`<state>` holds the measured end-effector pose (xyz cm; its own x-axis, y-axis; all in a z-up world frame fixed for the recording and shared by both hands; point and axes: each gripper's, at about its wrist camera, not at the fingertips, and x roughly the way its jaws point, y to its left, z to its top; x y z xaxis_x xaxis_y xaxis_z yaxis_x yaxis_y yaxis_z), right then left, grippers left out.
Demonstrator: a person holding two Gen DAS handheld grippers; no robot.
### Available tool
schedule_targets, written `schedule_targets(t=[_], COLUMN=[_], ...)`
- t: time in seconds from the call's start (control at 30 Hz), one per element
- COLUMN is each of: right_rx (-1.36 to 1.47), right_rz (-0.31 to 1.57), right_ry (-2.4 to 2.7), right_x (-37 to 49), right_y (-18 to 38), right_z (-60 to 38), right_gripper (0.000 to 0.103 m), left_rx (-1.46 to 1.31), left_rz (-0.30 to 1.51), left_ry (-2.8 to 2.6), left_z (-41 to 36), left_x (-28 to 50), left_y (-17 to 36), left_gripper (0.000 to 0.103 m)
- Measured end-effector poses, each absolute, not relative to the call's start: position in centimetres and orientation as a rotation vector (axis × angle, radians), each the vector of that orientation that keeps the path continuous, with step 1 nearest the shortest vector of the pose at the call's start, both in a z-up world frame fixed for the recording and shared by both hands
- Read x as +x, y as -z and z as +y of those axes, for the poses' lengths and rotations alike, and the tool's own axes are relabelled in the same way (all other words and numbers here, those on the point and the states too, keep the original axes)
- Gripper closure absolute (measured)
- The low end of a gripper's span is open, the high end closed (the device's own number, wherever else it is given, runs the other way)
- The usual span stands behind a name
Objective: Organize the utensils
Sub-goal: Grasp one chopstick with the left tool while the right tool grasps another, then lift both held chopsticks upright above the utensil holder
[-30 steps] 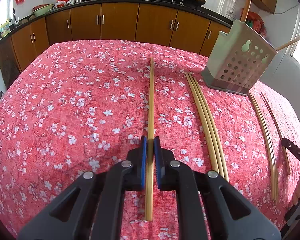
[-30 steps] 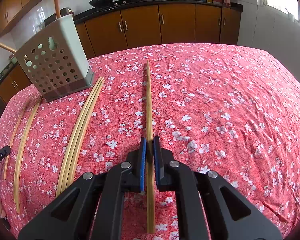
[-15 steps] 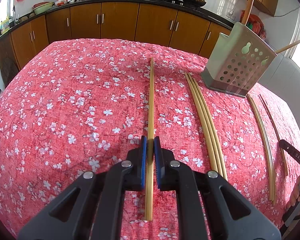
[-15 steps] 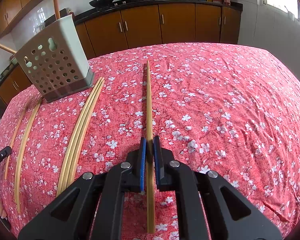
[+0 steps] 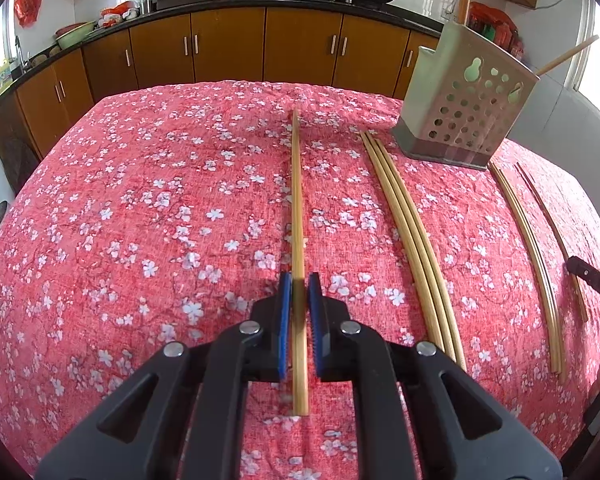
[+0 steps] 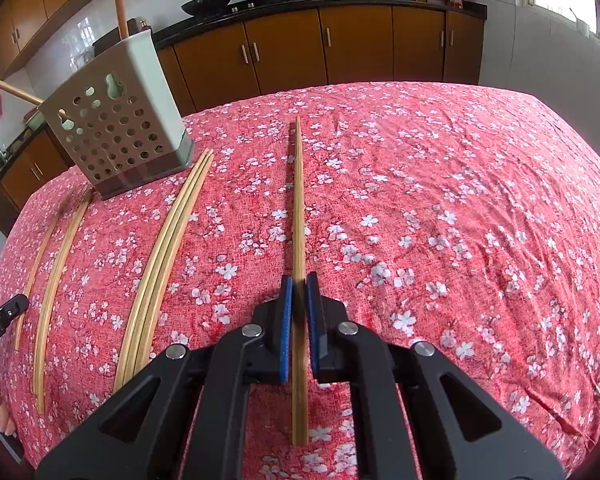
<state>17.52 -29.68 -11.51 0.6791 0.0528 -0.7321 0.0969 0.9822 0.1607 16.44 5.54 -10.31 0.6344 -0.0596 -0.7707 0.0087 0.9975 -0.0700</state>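
My left gripper (image 5: 299, 286) is shut on a bamboo chopstick (image 5: 297, 200) that points forward over the red flowered tablecloth (image 5: 140, 208). My right gripper (image 6: 299, 288) is shut on another bamboo chopstick (image 6: 298, 200) in the same way. A grey perforated utensil holder (image 5: 462, 108) stands at the far right in the left wrist view and at the far left in the right wrist view (image 6: 116, 128); a few sticks stand in it. A bundle of three chopsticks (image 5: 408, 232) lies beside it, also in the right wrist view (image 6: 168, 248).
More chopsticks (image 5: 528, 248) lie beyond the holder, near the table edge, also in the right wrist view (image 6: 56, 272). Each view shows the other gripper's tip at its side edge (image 5: 592, 280) (image 6: 0, 316). Brown kitchen cabinets (image 5: 228, 48) run behind the table.
The left gripper has risen and tilted slightly, so the holder and counter sit lower in its view. The right gripper has barely moved. Both stay shut on their chopsticks.
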Motion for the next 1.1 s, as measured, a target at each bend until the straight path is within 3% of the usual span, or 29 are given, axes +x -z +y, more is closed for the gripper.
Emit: schedule_targets(t=[0.2, 0.5, 0.87, 1.1], right_rx=[0.215, 0.218, 0.232, 0.245], right_rz=[0.731, 0.521, 0.464, 0.371], right_ry=[0.038, 0.042, 0.023, -0.071], right_x=[15.8, 13.8, 13.8, 13.9], right_y=[8.4, 1.4, -0.6, -5.1], right_z=[-30.4, -31.9, -31.9, -30.8], right_gripper=[0.095, 0.095, 0.095, 0.095], left_rx=[-0.094, -0.172, -0.154, -0.126], left_rz=[0.855, 0.65, 0.532, 0.468], left_ry=[0.046, 0.068, 0.058, 0.097], left_z=[6.3, 7.3, 7.1, 5.8], left_x=[15.7, 13.9, 13.9, 14.4], left_y=[8.7, 0.9, -4.5, -8.3], left_gripper=[0.095, 0.095, 0.095, 0.095])
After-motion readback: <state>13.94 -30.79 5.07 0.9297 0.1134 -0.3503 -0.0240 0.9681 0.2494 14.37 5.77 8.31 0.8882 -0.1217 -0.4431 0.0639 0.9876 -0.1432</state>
